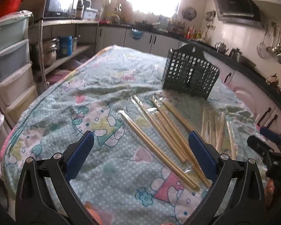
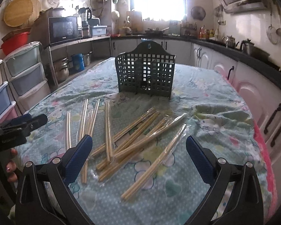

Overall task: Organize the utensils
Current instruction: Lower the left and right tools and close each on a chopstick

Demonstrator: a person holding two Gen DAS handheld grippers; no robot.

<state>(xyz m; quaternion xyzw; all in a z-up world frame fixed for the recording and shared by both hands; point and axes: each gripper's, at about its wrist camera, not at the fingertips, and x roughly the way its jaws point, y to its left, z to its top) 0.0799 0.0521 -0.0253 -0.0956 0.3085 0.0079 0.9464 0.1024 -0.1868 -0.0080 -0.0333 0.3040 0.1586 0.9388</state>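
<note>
Your left tool [image 1: 140, 150] hangs with its blue-padded fingers [image 1: 80, 155] spread wide and nothing between them, low over the desk with its pale green cartoon-print cloth [image 1: 65, 103]. Your right tool [image 2: 139, 153] is likewise gaping and empty above the same cloth. In the left wrist view the right tool shows at 3 o'clock; in the right wrist view the left tool [image 2: 28, 121] shows at 9 o'clock, with fingers of your hand [image 2: 12, 165] under it.

Just beyond the right tool's fingertips, at 12 o'clock, lie the scattered pale bamboo chopsticks in clear plastic sleeves [image 2: 133, 140], crossing one another in a loose pile on the cloth. Farther along at 12 o'clock stands the dark green plastic lattice utensil holder [image 2: 146, 73], upright, apart from the chopsticks. I can't tell what, if anything, is inside it.
</note>
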